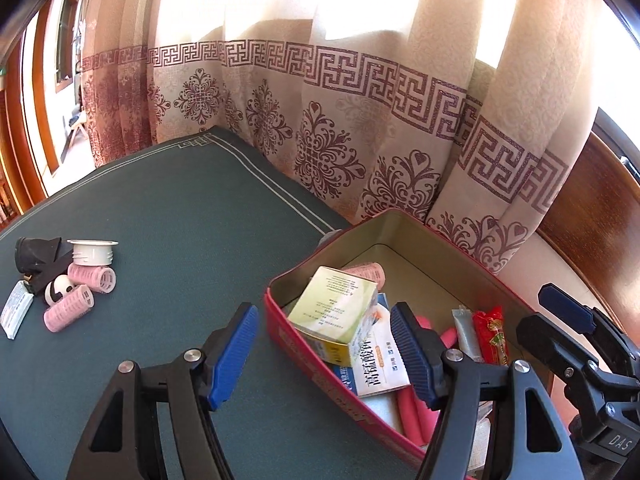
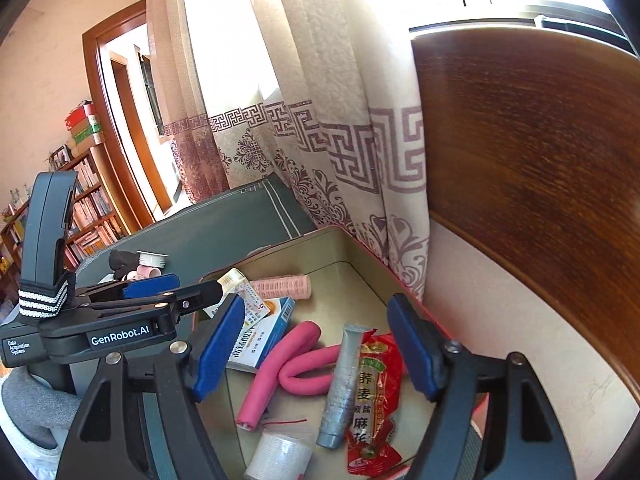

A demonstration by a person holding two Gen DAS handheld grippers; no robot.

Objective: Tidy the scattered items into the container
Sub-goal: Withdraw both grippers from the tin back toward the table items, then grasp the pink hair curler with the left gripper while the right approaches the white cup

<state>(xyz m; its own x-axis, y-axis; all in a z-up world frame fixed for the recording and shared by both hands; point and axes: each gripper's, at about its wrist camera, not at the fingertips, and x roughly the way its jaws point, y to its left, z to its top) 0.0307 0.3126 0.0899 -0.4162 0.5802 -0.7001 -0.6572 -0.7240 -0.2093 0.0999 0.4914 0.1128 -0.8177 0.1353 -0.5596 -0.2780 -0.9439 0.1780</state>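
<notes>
scattered items (image 1: 60,284) sit in a small cluster on the green tabletop (image 1: 180,216), well off to the left of the red tin (image 1: 316,376) as the left wrist sees it: two pink hair rollers, a white cap, a dark clip-like piece, a small black-and-white ball and a flat white sachet. the nearer roller (image 1: 69,313) lies with its long axis slanting up to the right, the other roller (image 1: 92,276) lies almost crosswise behind it.

left gripper (image 1: 324,356) hangs over the tin's near-left wall, one pad outside the tin, the other above the boxes inside; its jaws stand well apart with nothing clamped. right gripper (image 2: 316,344) hovers over the tin's inside, above the pink foam curler (image 2: 292,364), the grey tube (image 2: 340,388) and the red snack packet (image 2: 374,396), its jaws also wide and empty.

so the cluster lies on the left gripper's side, with bare cloth between; the right one is further, with the tin and the other tool in its way. i'd guess the left hand is the natural one to swing leftward, and it would want its jaws set across a roller's long axis.
</notes>
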